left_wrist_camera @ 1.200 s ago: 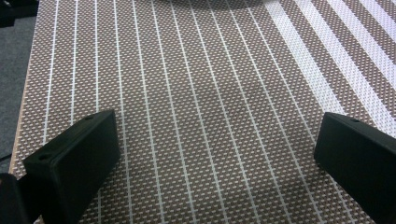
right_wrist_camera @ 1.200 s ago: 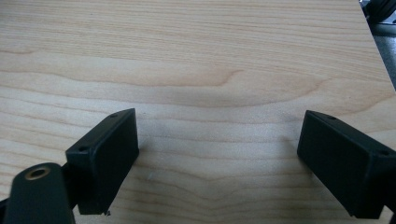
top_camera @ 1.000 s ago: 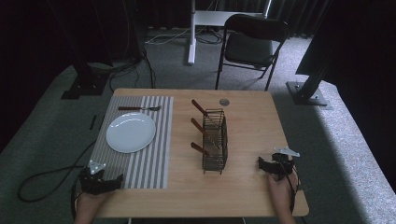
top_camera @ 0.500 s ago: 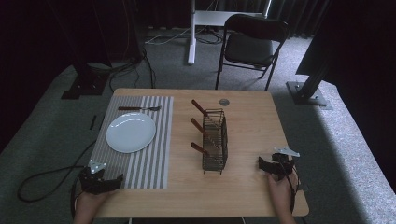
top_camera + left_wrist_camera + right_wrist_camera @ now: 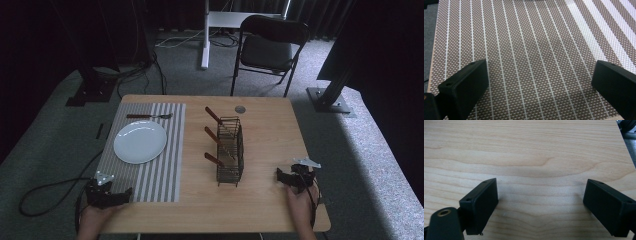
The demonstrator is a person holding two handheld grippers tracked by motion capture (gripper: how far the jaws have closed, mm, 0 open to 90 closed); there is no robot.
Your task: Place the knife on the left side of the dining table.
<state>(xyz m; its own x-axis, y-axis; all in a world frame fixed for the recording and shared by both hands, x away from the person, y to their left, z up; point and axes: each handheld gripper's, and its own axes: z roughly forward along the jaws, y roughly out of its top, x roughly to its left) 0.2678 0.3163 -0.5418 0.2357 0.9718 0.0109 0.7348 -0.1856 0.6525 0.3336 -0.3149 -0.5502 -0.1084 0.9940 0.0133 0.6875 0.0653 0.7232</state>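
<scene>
A black wire rack [image 5: 230, 150] stands at the middle of the wooden table [image 5: 270, 125], with three brown-handled utensils [image 5: 214, 115] sticking out of its left side. A white plate [image 5: 140, 141] lies on a striped placemat [image 5: 160, 170], and a fork [image 5: 149, 116] lies beyond it. My left gripper [image 5: 111, 196] rests at the mat's near left corner, open, with bare mat [image 5: 536, 62] between its jaws. My right gripper [image 5: 286, 177] sits near the table's front right, open over bare wood [image 5: 539, 170].
A small round grey disc [image 5: 240, 109] is set in the table near its far edge. A black folding chair [image 5: 267, 47] stands behind the table. Cables [image 5: 45, 195] trail over the floor at the left.
</scene>
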